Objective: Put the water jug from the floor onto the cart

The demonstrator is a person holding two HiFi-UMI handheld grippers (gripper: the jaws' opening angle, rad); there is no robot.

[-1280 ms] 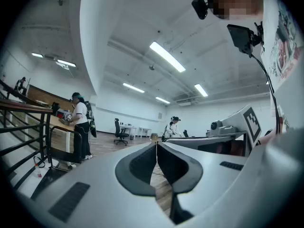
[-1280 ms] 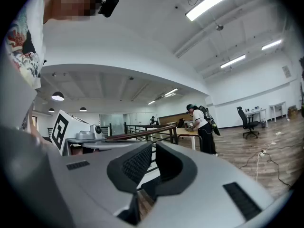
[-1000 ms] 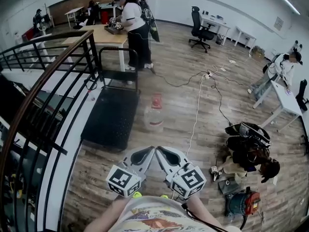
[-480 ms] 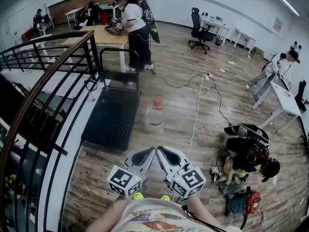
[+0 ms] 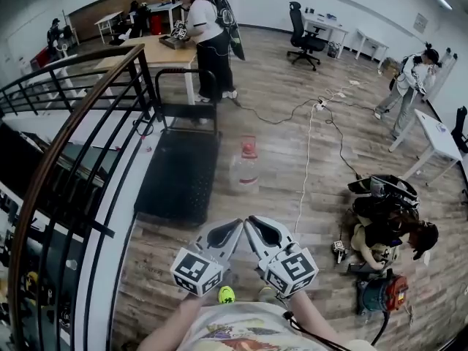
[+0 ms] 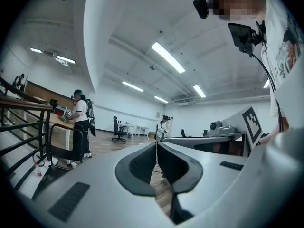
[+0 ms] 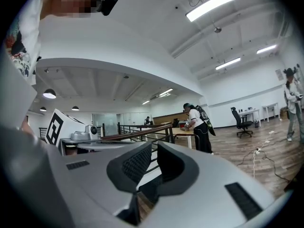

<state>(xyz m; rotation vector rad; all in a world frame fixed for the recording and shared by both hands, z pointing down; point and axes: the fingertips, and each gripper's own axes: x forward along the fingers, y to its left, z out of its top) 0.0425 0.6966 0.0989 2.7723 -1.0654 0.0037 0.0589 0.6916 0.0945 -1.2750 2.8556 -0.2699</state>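
The clear water jug (image 5: 246, 170) with a red cap stands upright on the wood floor, just right of the black flat cart (image 5: 179, 178). The cart's upright handle (image 5: 186, 86) is at its far end. Both grippers are held side by side close to my body, well short of the jug and pointing toward it. My left gripper (image 5: 235, 226) is shut with nothing in it, and its jaws meet in the left gripper view (image 6: 156, 144). My right gripper (image 5: 251, 222) is also shut and empty (image 7: 153, 148). The cart handle (image 6: 64, 148) shows at the left of the left gripper view.
A black stair railing (image 5: 80, 137) runs along the left of the cart. A white cable (image 5: 306, 174) crosses the floor right of the jug. Bags and a crouching person (image 5: 387, 225) sit at the right, with a red machine (image 5: 384, 295) nearby. Another person stands at a wooden table (image 5: 157, 50) behind the cart.
Both grippers and my view have moved forward toward the jug and cart, which now sit a little nearer. The jaws stay shut. A person at the far right has walked on.
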